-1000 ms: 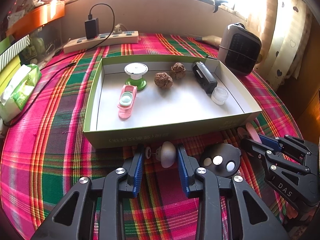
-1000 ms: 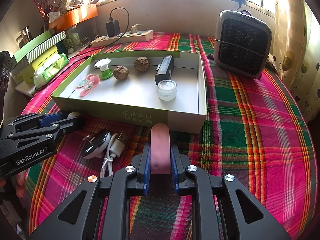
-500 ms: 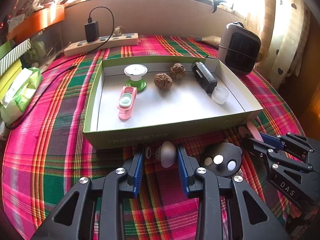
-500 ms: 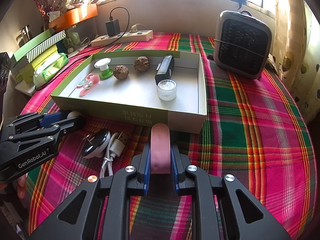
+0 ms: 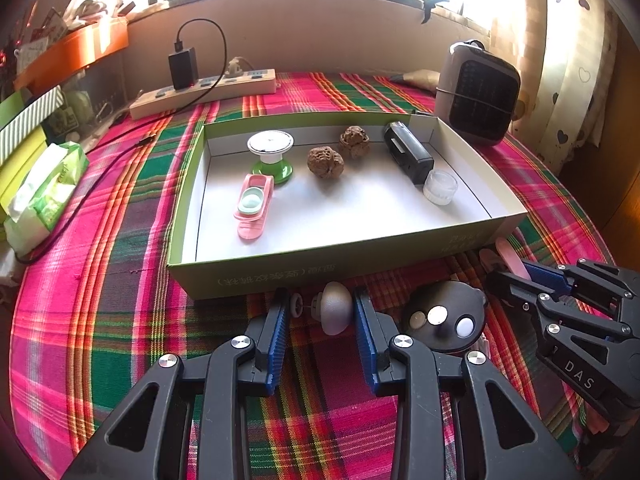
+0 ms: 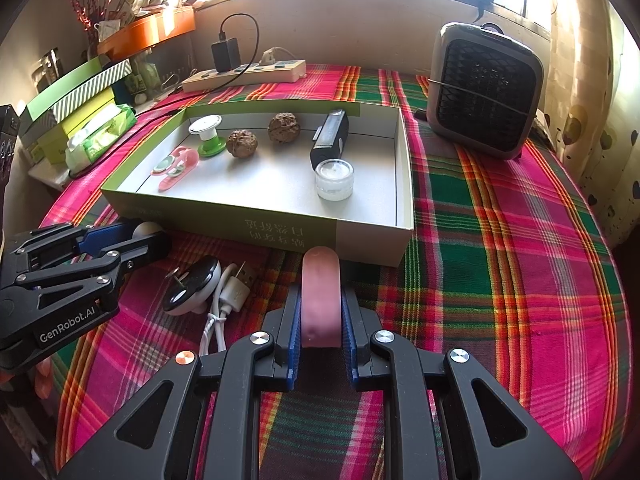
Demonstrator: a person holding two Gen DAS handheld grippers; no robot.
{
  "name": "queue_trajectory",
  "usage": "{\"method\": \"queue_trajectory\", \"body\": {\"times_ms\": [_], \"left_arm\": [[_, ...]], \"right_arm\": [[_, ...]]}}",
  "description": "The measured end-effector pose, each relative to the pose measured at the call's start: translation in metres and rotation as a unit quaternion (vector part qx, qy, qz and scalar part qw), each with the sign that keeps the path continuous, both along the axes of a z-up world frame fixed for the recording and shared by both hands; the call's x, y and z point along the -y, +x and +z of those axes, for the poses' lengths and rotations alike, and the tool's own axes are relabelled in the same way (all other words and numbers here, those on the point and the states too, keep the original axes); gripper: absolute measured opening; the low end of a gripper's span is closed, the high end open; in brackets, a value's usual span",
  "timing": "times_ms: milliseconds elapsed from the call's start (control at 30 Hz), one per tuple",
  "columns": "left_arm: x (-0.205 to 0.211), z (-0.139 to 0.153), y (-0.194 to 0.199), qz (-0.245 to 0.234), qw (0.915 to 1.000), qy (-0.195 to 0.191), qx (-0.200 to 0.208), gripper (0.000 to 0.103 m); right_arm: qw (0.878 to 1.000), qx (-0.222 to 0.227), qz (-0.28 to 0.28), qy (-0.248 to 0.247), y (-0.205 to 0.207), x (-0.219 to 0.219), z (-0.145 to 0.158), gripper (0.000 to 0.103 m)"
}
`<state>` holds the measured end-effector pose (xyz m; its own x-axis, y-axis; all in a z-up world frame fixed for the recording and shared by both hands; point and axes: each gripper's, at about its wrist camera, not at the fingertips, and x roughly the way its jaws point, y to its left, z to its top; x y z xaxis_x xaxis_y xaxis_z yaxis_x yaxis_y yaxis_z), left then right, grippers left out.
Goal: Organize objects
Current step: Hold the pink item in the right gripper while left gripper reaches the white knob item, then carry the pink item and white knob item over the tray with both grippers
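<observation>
Right wrist view: plaid cloth (image 6: 500, 264) in pink, green and orange covers the tabletop. A shallow green-walled box (image 6: 248, 220) sits on it, its near wall printed with Chinese characters that read upside down from here and are not legible. A grey fan heater (image 6: 484, 88) stands right of the box's far corner. A white power strip (image 6: 244, 74) with a black adapter plugged in lies behind the box.

Inside the box, left to right: pink clip (image 6: 176, 168), green-and-white spool (image 6: 208, 136), two walnuts (image 6: 242, 143) (image 6: 284, 127), black rectangular device (image 6: 330, 138), small clear jar (image 6: 335, 179).

Left gripper (image 6: 150, 236) is at the left edge, its side marked "GenRobot.AI". A black-and-white charger plug (image 6: 192, 286) with a white USB cable (image 6: 230, 292) lies between the two grippers, in front of the box.

Right gripper (image 6: 321, 320): fingers closed on a pink oblong bar (image 6: 321, 296), which stands up between the blue pads, just in front of the box wall.

Left wrist view: left gripper's fingers (image 5: 276, 332) stand apart around a small white rounded object (image 5: 336, 312) on the cloth just before the box wall; the right pad looks about touching it, the left pad is clear. Right gripper's body reads "DAS".
</observation>
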<state>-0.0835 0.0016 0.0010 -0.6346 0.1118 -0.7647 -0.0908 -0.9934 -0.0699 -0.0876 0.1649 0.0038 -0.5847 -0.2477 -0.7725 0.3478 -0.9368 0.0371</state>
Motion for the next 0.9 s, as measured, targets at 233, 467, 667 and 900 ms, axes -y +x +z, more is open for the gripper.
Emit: {"method": "queue_trajectory", "body": {"times_ms": [233,467,667,900], "left_arm": [[0.0,0.0,0.001,-0.001,1.0,-0.001,-0.001,0.03],[-0.002,0.001,0.004,-0.003,1.0,-0.001,-0.001,0.03],[-0.003,0.006,0.009,-0.004,0.9999,0.001,-0.011,0.03],[-0.005,0.014,0.017,-0.006,0.9998,0.003,-0.019,0.03]], "right_arm": [[1.0,0.001,-0.003,-0.003,0.001,-0.001,0.0,0.019],[1.0,-0.001,-0.006,-0.008,0.003,-0.004,0.002,0.019],[1.0,-0.007,-0.007,-0.013,0.007,-0.006,0.007,0.019],[1.0,-0.017,-0.005,-0.017,0.013,-0.007,0.016,0.019]]}}
